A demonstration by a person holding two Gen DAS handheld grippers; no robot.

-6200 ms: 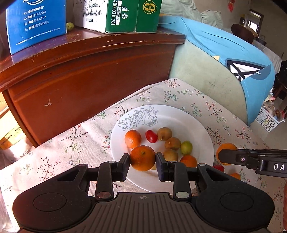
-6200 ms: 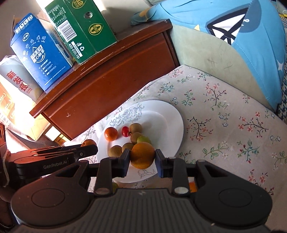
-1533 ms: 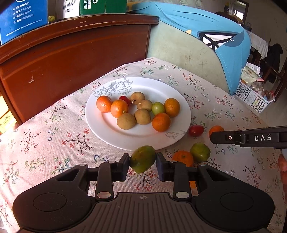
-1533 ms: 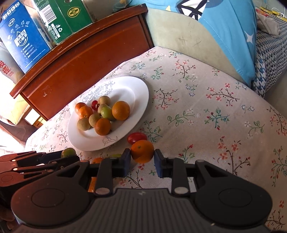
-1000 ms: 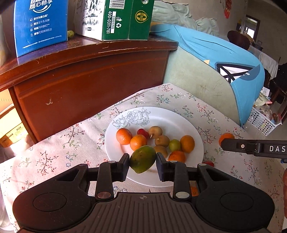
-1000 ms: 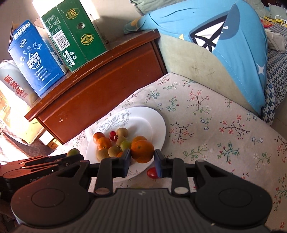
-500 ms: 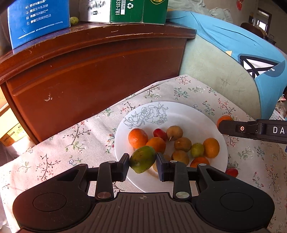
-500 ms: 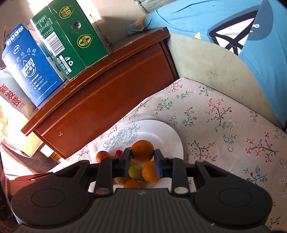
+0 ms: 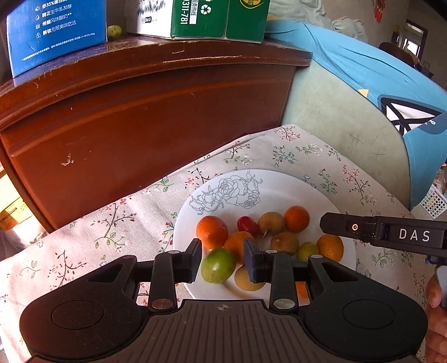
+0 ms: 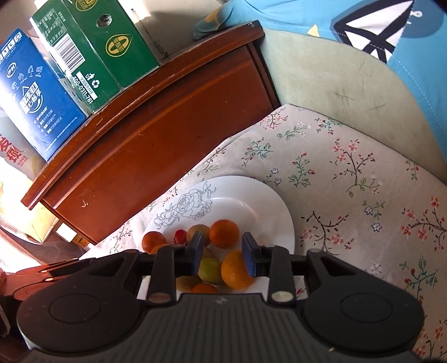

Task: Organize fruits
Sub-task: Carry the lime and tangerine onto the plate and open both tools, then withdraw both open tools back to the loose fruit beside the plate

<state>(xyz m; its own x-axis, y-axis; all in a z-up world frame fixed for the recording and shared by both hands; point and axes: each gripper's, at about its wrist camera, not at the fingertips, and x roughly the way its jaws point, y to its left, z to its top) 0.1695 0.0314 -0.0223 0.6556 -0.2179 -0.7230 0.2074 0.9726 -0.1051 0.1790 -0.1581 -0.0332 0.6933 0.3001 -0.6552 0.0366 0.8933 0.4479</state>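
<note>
left gripper (image 9: 222,259) spread wide over the near edge of the white plate (image 9: 285,184), fingers apart, nothing clamped. between them, a green mango-like fruit (image 9: 218,265) lying on the plate, close to the left finger and clear of the right one; contact with the left finger hard to judge. behind it, clustered on the plate: a tangerine (image 9: 211,231), a second orange fruit (image 9: 237,245) partly behind the right finger, a cherry tomato (image 9: 247,225), brown kiwis (image 9: 271,223) and (image 9: 284,243), a small green fruit (image 9: 306,251), and oranges at (image 9: 296,219) and (image 9: 330,247). one pale brown fruit (image 9: 245,280) at the near rim, half hidden by the finger.

right gripper (image 10: 222,252) likewise parted, gripping nothing, hovering over the same plate (image 10: 251,201) from the right side. seen between and beyond its fingers: an orange (image 10: 224,233) resting on the plate clear of both fingers, another orange (image 10: 234,269) lower down just beside the right finger, and a green fruit (image 10: 210,270) next to it.

plate resting on a floral tablecloth (image 9: 97,237) covering the surface. behind, a dark wooden cabinet (image 9: 139,111) carrying a blue carton (image 9: 56,30) and a green carton (image 9: 218,16). to the right, a light blue cloth (image 9: 377,78) draped over a pale green sofa (image 9: 335,117).
</note>
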